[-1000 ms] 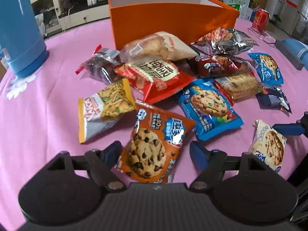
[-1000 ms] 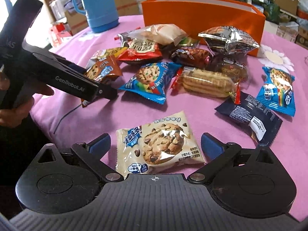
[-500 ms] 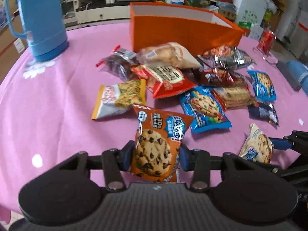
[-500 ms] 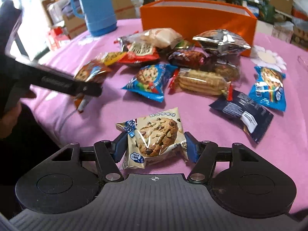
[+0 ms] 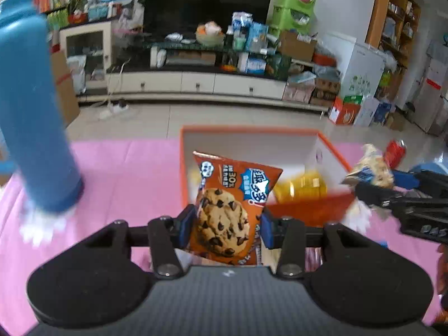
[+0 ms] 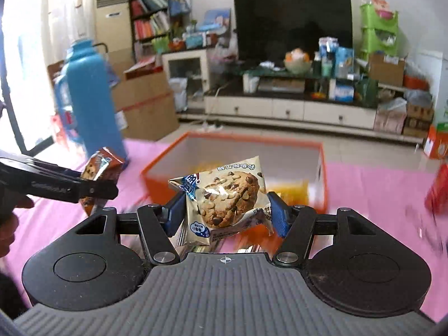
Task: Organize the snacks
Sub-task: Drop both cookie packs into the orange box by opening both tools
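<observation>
My left gripper (image 5: 226,225) is shut on an orange-brown chocolate-chip cookie packet (image 5: 228,210), held upright in the air just before the orange box (image 5: 308,211). My right gripper (image 6: 224,215) is shut on a cream-coloured cookie packet (image 6: 228,198), also lifted in front of the orange box (image 6: 156,180). The box is open at the top, white inside, with yellow packets (image 5: 301,186) lying in it. Each gripper shows in the other's view: the right one with its cream packet (image 5: 369,168) at the right edge, the left one with its brown packet (image 6: 98,168) at the left.
A tall blue thermos (image 5: 33,123) stands on the pink tablecloth (image 5: 126,179) to the left of the box. A red can (image 5: 394,152) is at the far right. Beyond the table's far edge lie floor, a TV cabinet and cluttered shelves. A hand (image 6: 11,218) holds the left gripper.
Both grippers closed on their cookie packets, lifted them off the table and carried them forward to the orange box. The pile of snacks has dropped out of view below.
</observation>
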Motion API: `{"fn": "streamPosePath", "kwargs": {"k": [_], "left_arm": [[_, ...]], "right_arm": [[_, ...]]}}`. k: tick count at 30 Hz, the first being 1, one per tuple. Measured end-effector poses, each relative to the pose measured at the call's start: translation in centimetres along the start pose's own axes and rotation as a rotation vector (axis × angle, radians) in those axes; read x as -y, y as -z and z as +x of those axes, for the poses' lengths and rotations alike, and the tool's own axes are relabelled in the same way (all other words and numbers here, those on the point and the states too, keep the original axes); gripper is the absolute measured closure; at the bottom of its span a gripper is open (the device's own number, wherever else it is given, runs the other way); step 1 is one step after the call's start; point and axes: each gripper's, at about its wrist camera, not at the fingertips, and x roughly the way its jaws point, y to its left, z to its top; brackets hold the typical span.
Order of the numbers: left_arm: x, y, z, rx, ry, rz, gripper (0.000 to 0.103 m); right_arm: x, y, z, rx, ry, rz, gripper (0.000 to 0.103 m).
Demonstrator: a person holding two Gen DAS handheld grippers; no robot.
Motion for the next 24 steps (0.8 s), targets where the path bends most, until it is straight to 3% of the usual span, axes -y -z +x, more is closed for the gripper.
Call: {"fn": "streamPosePath", "kwargs": {"k": [4,7,8,9,12,14,16,20,24], "left_arm": [[-0.1,-3.6,5.8,-0.012,-0.018,0.005,0.058],[-0.5,-4.5,9.5,-0.032,-0.008,0.000,0.056],[-0.6,-4.6,10.5,-0.041,-0.012,-0.002,0.050],[-0.7,-4.5,11.2,-0.050,-0.023,-0.003,0.035],[-0.3,-3.9,11.0,-0.033,-0.053,0.023,0.033],[0.4,-3.0,9.7,-0.007,-0.076,0.060,0.033],[1.1,-2.0,8.1,0.012,-0.098,0.091,0.032],[2.0,-0.5,5.3,0.019,-0.095,0.089,0.032],[2.3,1.1,2.1,0.023,-0.092,0.047,0.031]], "right_arm": [[2.4,-3.5,6.5,-0.015,0.022,-0.011,0.069],[3.8,-4.5,11.2,-0.054,0.025,-0.007,0.069],[4.2,-4.5,12.4,-0.065,0.028,-0.007,0.067],[4.6,-4.4,13.9,-0.080,0.026,-0.001,0.062],[5.4,-4.2,16.5,-0.108,0.008,0.054,0.059],[5.3,-4.1,15.8,-0.078,-0.010,0.064,0.056],[4.7,-3.4,13.9,-0.040,-0.017,0.055,0.039],[3.3,-2.2,9.4,0.001,-0.013,0.047,0.035],[2.3,-0.8,4.6,0.015,0.007,0.061,0.025]]}}
